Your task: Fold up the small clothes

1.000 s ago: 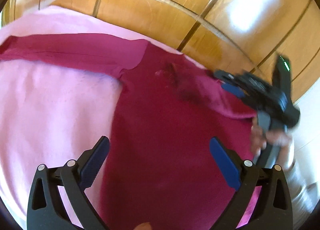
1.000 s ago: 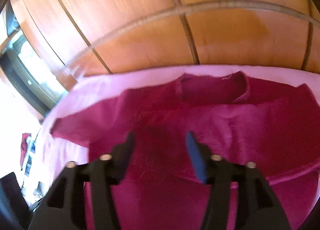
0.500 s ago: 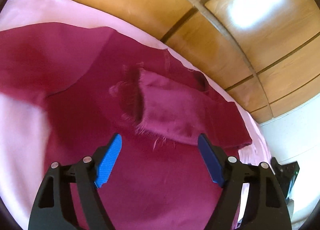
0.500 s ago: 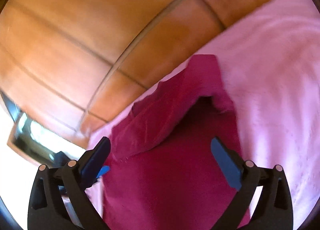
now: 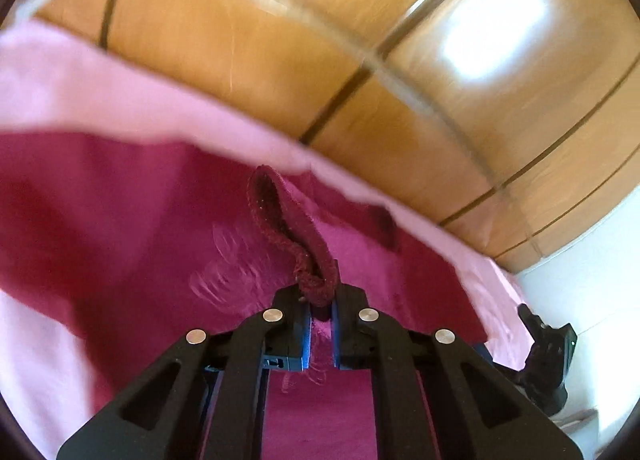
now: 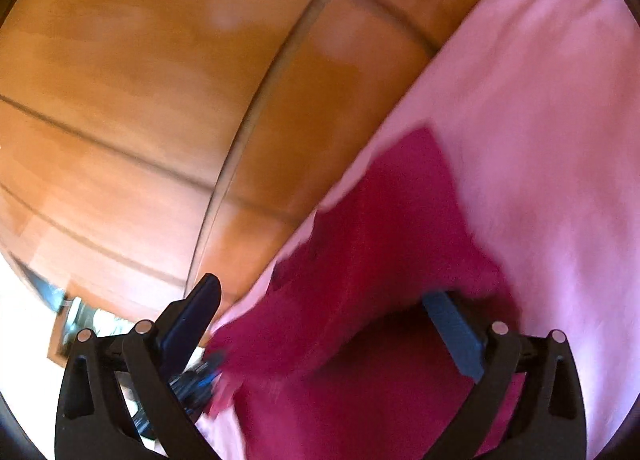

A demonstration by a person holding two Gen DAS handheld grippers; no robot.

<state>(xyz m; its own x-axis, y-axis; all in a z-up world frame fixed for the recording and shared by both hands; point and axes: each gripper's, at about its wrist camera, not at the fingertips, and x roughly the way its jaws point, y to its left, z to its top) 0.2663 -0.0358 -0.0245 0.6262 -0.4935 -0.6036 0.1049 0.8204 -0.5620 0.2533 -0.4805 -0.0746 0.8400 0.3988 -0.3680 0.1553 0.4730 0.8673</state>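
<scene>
A dark magenta long-sleeved top [image 5: 120, 219] lies spread on a pink bedsheet [image 5: 80, 91]. My left gripper [image 5: 320, 306] is shut on the ribbed cuff [image 5: 280, 211] of a sleeve that is folded over the body; the cuff curls up out of the blue pads. In the right wrist view the other sleeve [image 6: 380, 240] stretches away across the sheet [image 6: 540, 139]. My right gripper [image 6: 324, 324] is open wide over that sleeve, with cloth between its fingers and neither pad pressing on it.
Glossy wooden panels [image 5: 240, 39] rise just behind the bed's far edge and fill the right wrist view's left half [image 6: 140, 79]. The right gripper's black body [image 5: 548, 364] shows by the bed's right edge, against a white wall [image 5: 592, 280].
My left gripper moved forward to the folded sleeve's cuff and shut on it. My right gripper opened wide, rolled, and swung from the collar over to the other sleeve.
</scene>
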